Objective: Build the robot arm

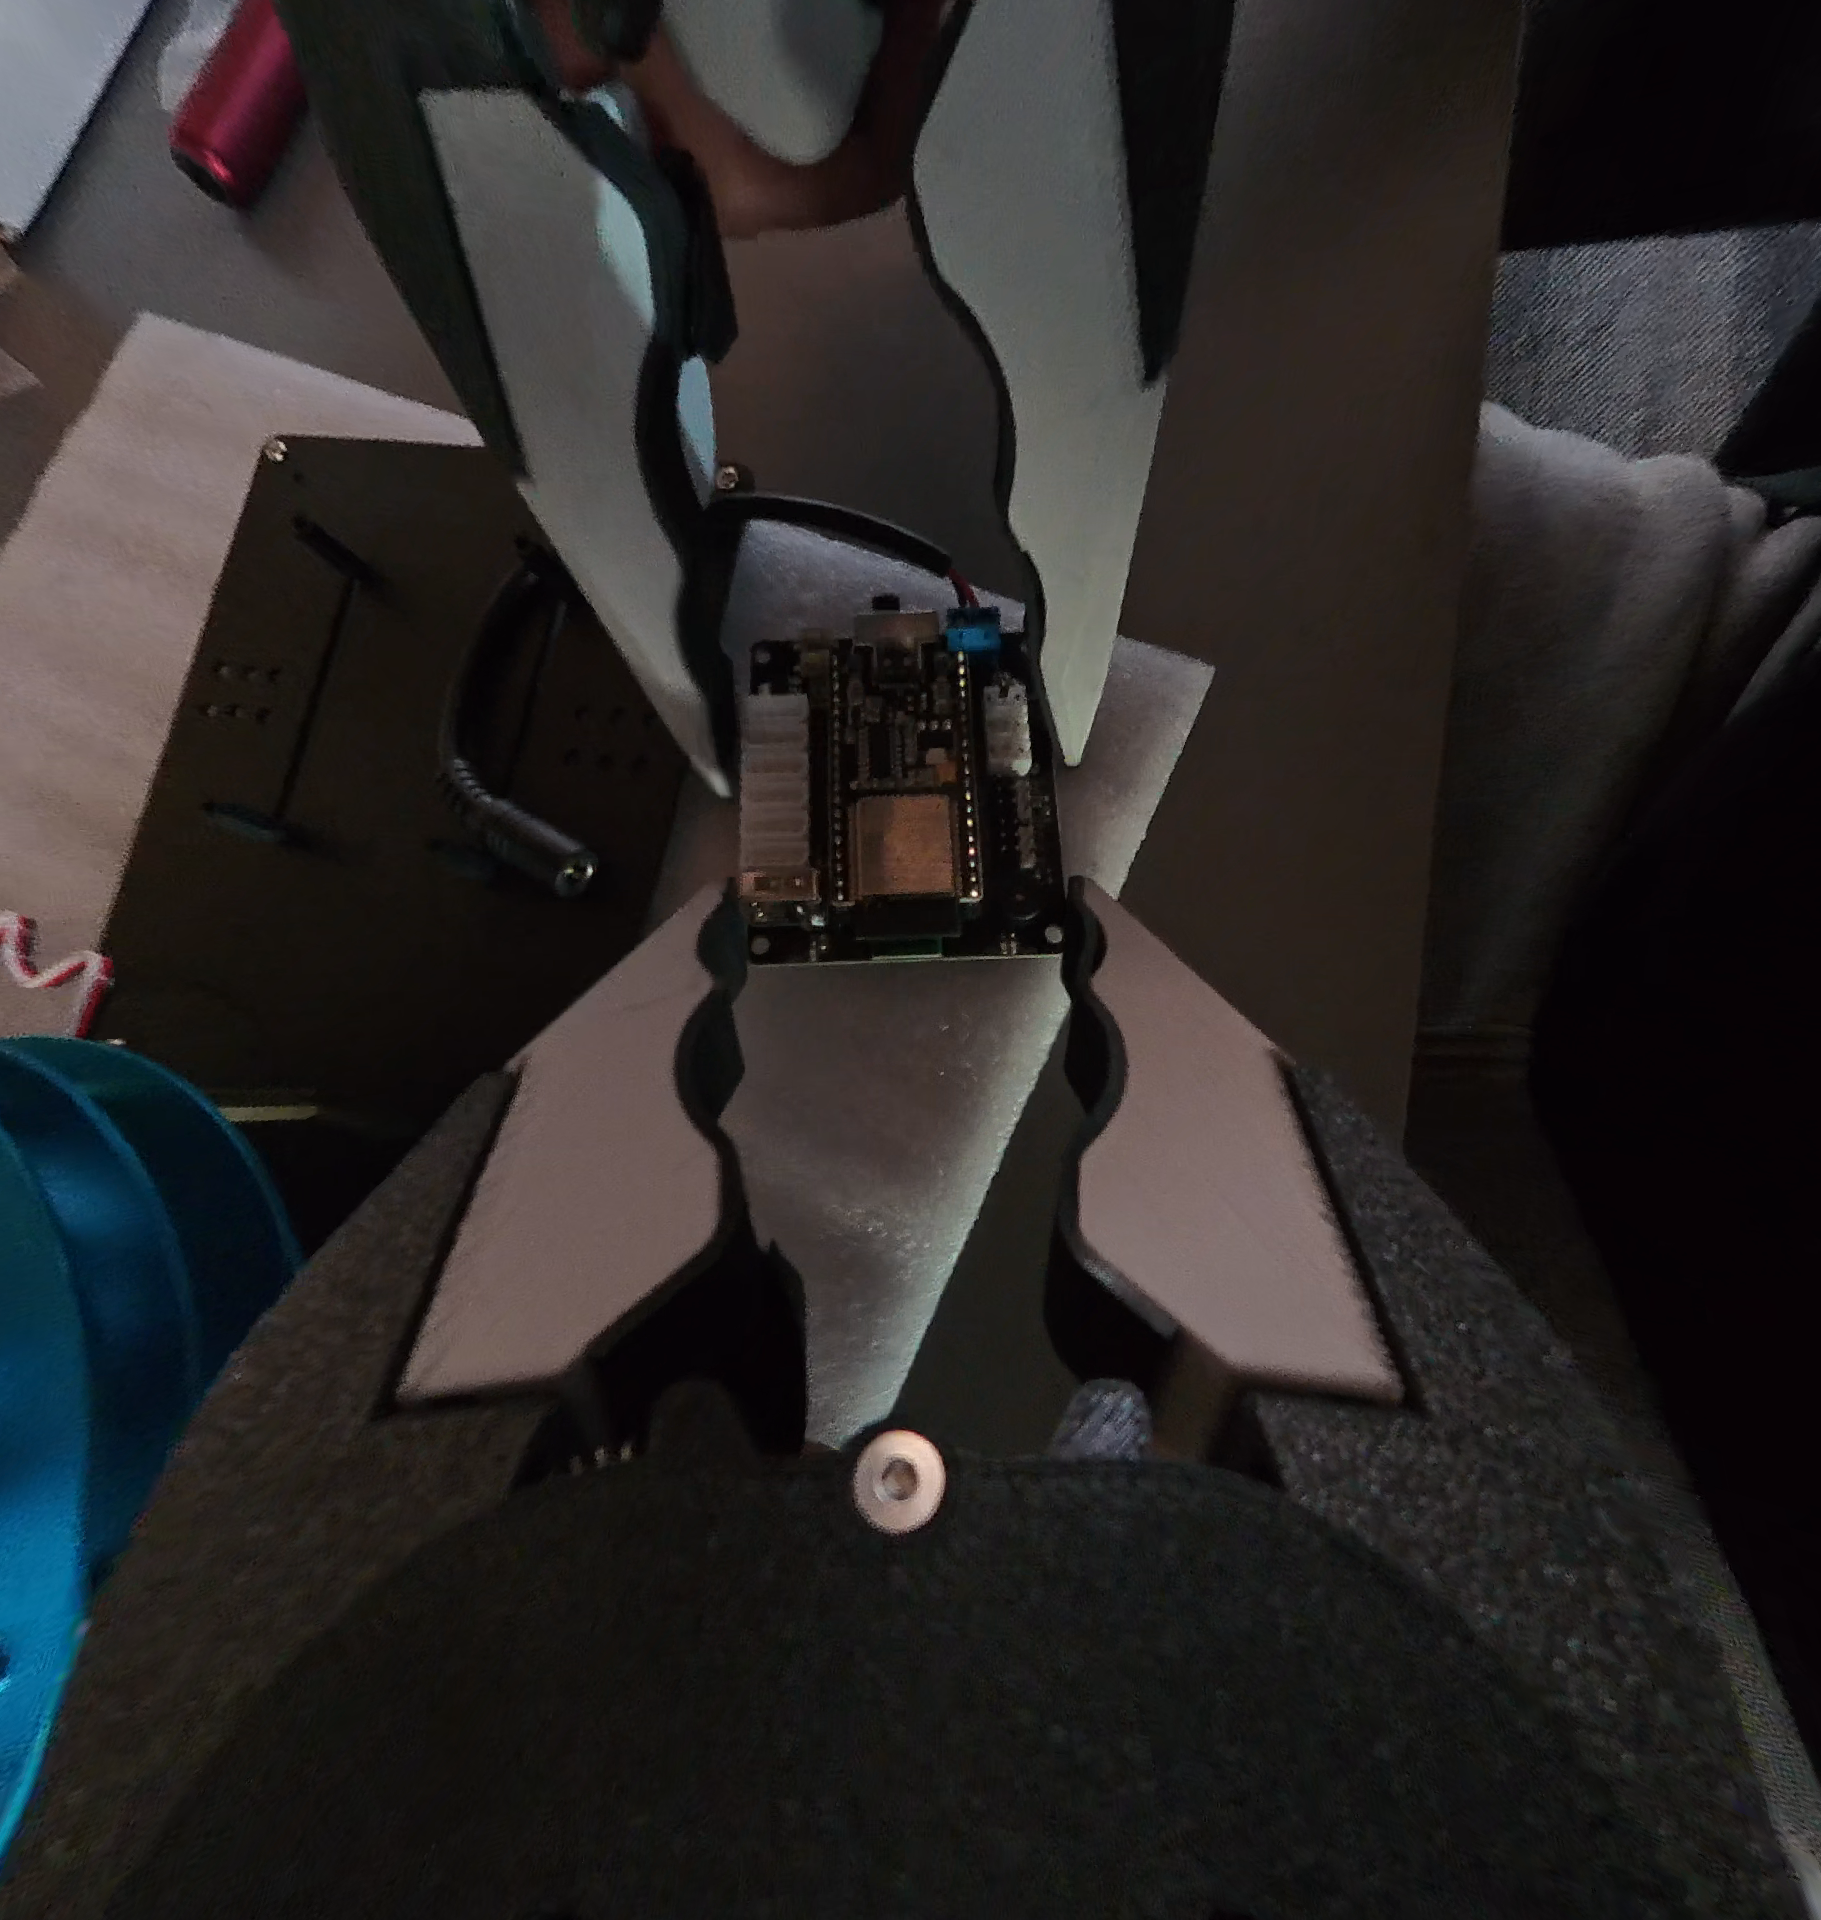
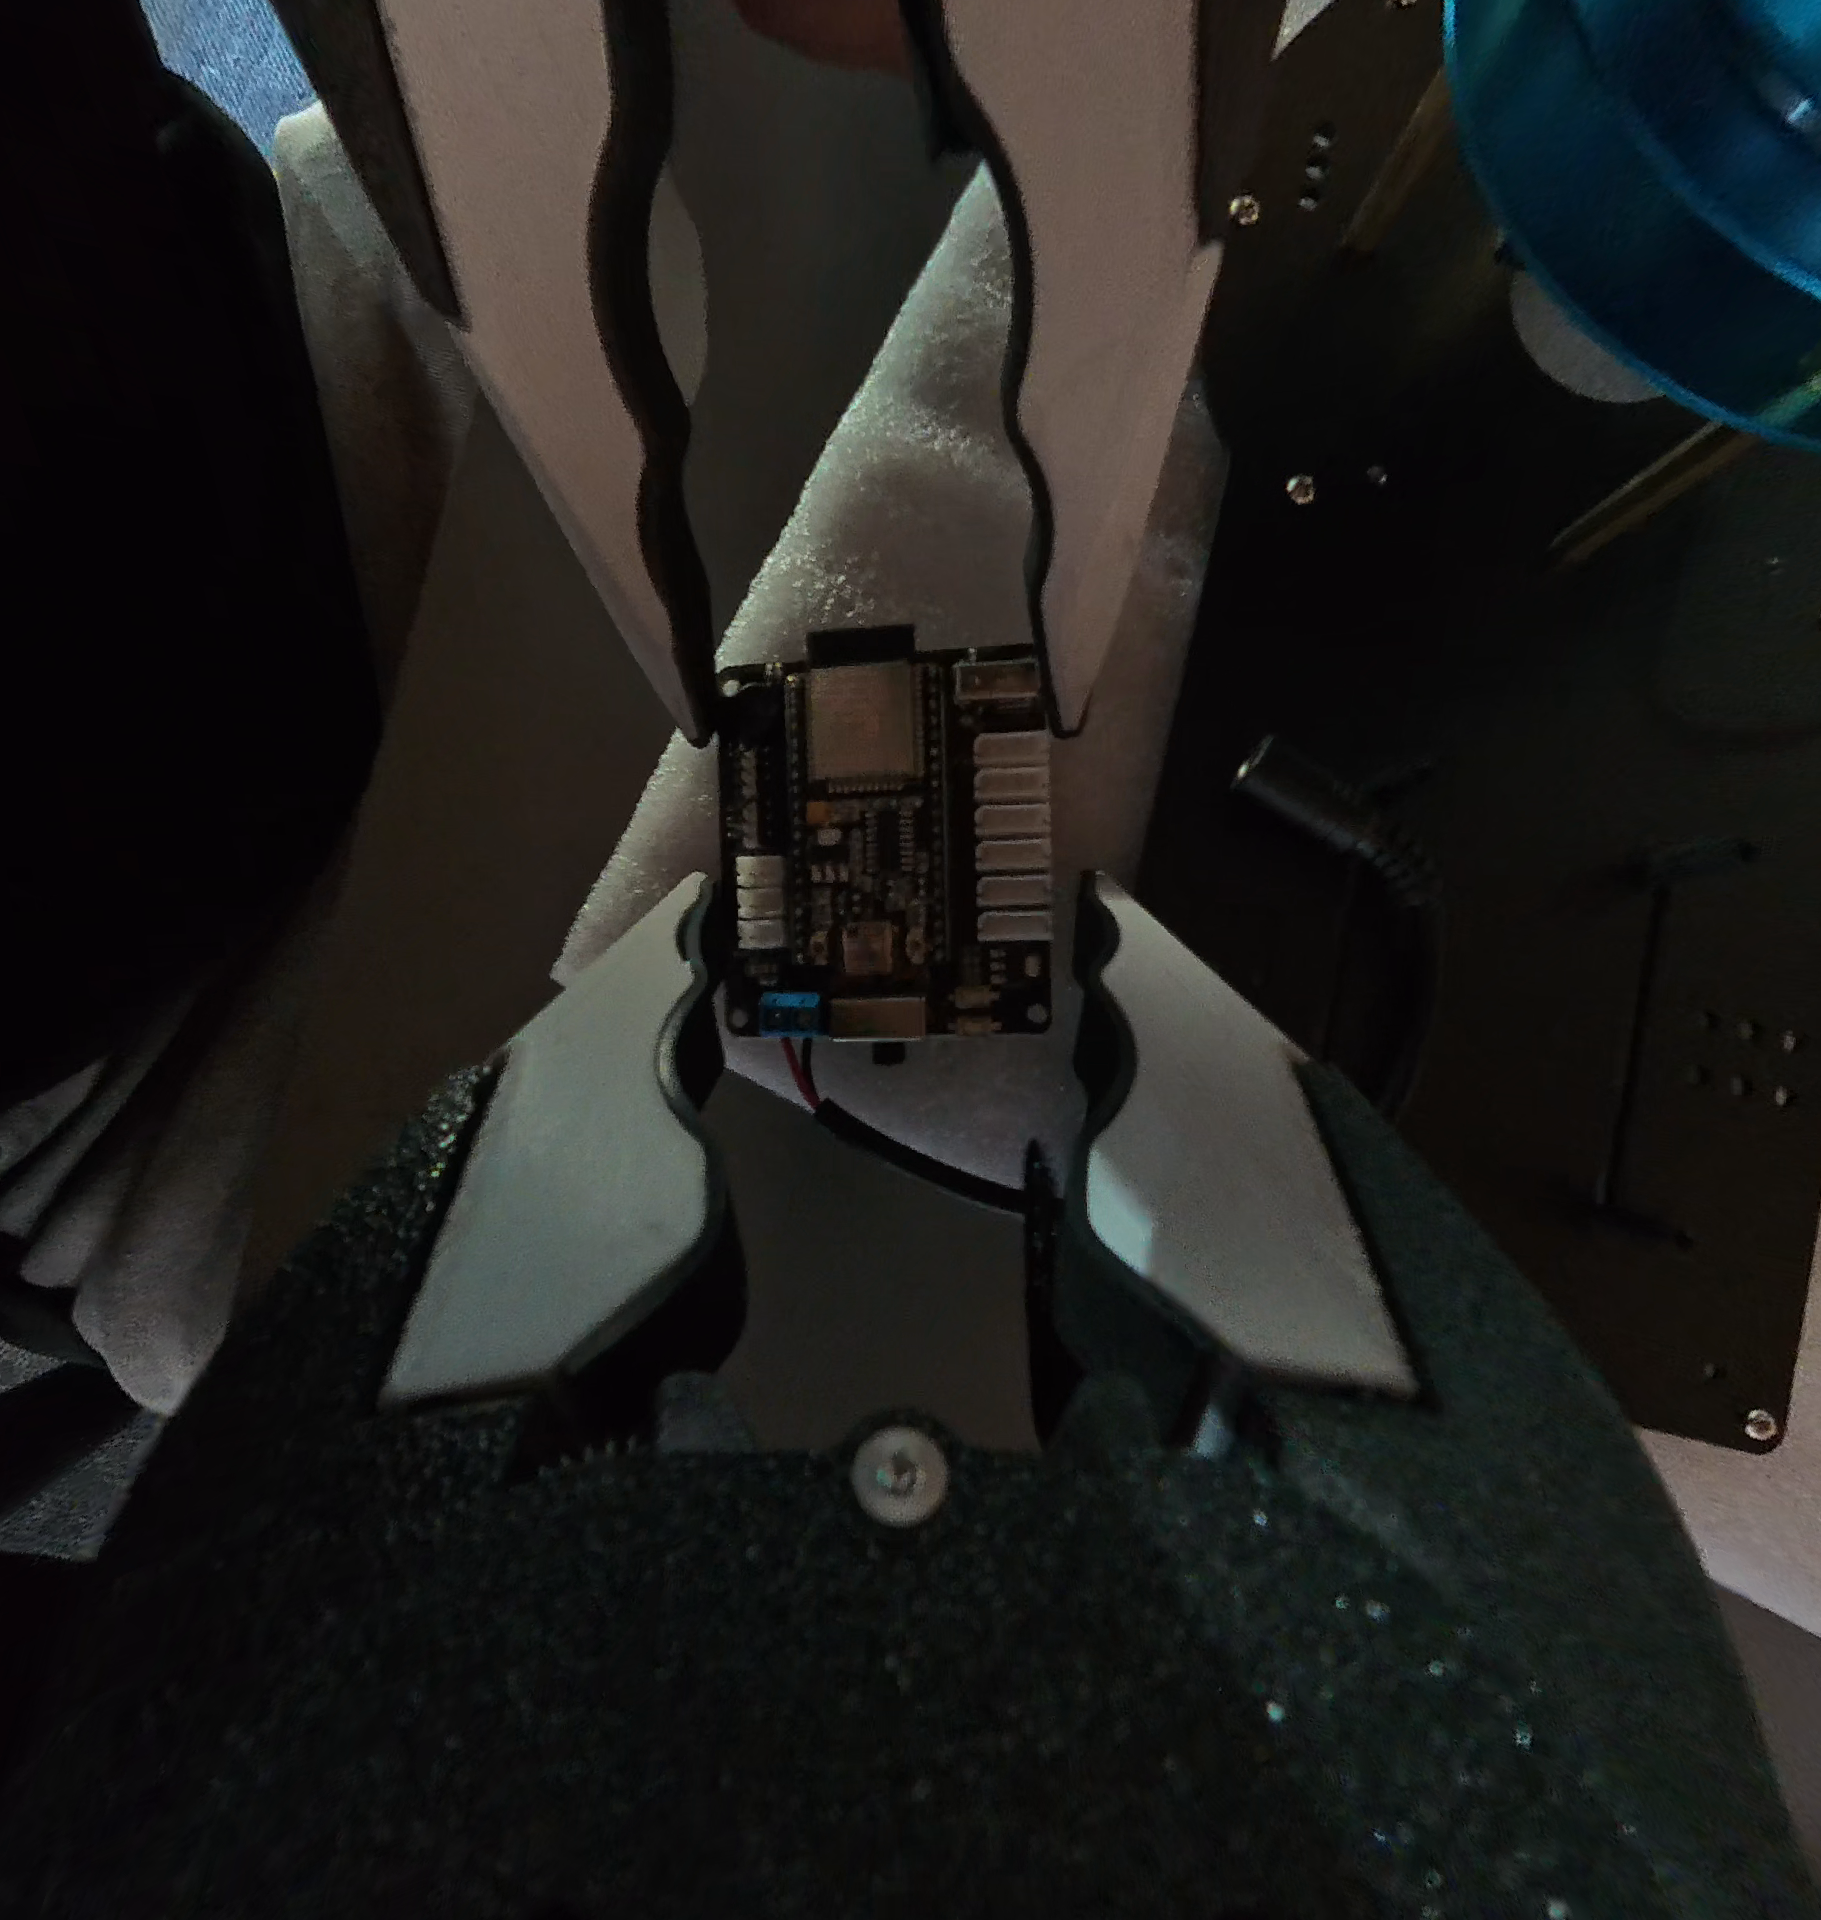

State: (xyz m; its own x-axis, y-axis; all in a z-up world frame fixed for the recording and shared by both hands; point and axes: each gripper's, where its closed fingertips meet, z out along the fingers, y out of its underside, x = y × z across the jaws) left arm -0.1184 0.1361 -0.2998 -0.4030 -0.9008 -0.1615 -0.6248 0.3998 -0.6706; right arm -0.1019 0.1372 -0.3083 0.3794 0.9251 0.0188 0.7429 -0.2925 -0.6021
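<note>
Board (image 1: 901,800): small black circuit board, white connector rows along 1 long edge, metal-capped module mid-board, blue terminal (image 1: 966,631) at 1 end with a red lead and a black cable (image 1: 833,516) running off it. It sits over a white foam sheet (image 1: 875,1143); whether it rests on the foam or is lifted just clear, cannot tell.

Left gripper (image 1: 901,914): fingers spread to about board width, 1 tip at each corner of the module end. Contact looks likely but is not certain; a firm clamp is not shown.

Right gripper (image 2: 901,940): comes in from the opposite end, same posture, fingers apart and flanking the terminal end of the board (image 2: 885,842). Tips touch or sit just beside the edges. The 2 grippers face each other with the board between them.

Surroundings: black plate (image 1: 293,727) with slots and screw holes just beside the board, a black barrel plug (image 1: 532,842) lying on it. Blue wheel (image 1: 75,1299) near the left gripper body. Red cylinder (image 1: 236,109) well apart on the grey tabletop (image 1: 1301,520). Grey cloth (image 1: 1592,644) on the other side.
</note>
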